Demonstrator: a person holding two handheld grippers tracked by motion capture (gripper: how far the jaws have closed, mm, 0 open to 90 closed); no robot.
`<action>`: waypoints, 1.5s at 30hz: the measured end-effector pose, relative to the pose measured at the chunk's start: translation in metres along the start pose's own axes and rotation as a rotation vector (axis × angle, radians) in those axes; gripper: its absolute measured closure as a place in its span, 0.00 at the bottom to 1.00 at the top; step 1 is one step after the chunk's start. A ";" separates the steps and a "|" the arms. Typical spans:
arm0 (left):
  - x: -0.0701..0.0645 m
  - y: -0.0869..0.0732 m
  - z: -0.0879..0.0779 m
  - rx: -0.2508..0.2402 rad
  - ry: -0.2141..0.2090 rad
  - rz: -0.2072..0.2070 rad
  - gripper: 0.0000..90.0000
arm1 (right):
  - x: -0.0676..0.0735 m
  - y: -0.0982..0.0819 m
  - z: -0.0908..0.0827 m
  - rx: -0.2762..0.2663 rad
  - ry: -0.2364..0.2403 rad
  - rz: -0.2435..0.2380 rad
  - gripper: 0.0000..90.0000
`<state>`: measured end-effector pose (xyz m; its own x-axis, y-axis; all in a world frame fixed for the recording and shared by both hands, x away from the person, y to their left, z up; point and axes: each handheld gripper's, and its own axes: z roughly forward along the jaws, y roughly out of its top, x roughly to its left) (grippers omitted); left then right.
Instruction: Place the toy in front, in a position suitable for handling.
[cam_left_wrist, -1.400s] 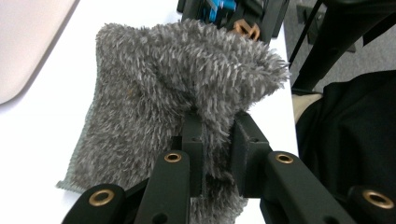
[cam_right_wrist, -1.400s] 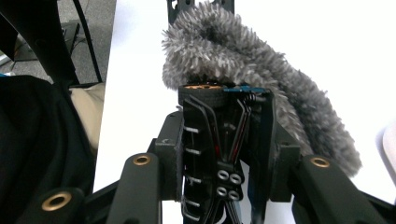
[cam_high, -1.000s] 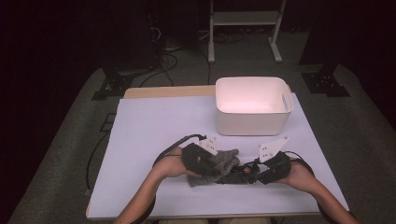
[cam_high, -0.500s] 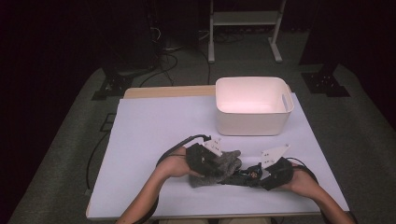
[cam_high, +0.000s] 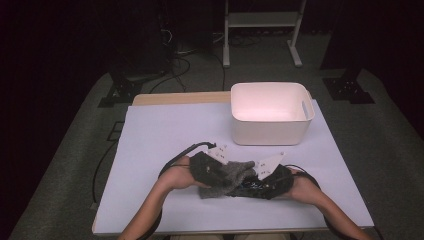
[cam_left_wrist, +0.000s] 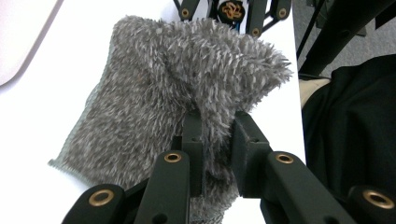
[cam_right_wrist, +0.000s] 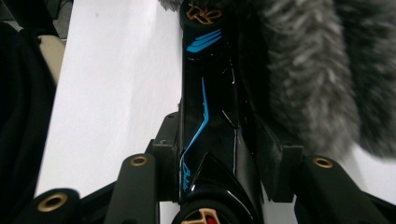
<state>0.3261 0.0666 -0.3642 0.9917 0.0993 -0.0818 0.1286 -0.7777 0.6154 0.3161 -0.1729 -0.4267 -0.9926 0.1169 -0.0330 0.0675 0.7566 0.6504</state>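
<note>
While the white table carries a white bin toward its far right, the work itself sits close to the near edge, where 2 hands meet over a shaggy grey cloth. From the high view the cloth lies bunched between the left gripper and the right gripper, well short of the bin and apart from it.

In the left gripper view, the left gripper has its 2 black jaws drawn nearly together on a fold of the grey cloth — the pile swells out above the pads and the fabric runs down between them, so the pinch is firm. Most of the cloth spreads flat on the table to the left of that fold, one corner lying on the bare white surface; the other gripper's frame shows at the top edge just past the cloth.

In the right gripper view, the right gripper stands partly open, and its jaws have just been closing. Between them lies a glossy black object with blue lines, long and narrow, running up the middle of the view toward the grey cloth. Both pads sit hard against its sides, so it looks gripped. The cloth lies just beside that object on the right — whether it covers the object's far end I cannot tell.
</note>
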 end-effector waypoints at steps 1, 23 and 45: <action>0.000 -0.002 -0.004 -0.004 0.009 -0.005 0.86 | -0.001 0.003 0.003 -0.001 0.000 -0.008 0.62; -0.008 -0.033 -0.008 0.043 -0.022 -0.047 0.85 | -0.003 0.017 0.004 -0.062 0.081 0.129 0.35; -0.020 -0.042 0.015 0.086 -0.047 -0.029 0.85 | 0.028 -0.004 0.021 0.027 -0.012 0.075 0.19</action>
<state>0.3006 0.0879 -0.4004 0.9860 0.0953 -0.1365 0.1549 -0.8255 0.5427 0.2900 -0.1588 -0.4459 -0.9833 0.1817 0.0063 0.1449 0.7622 0.6309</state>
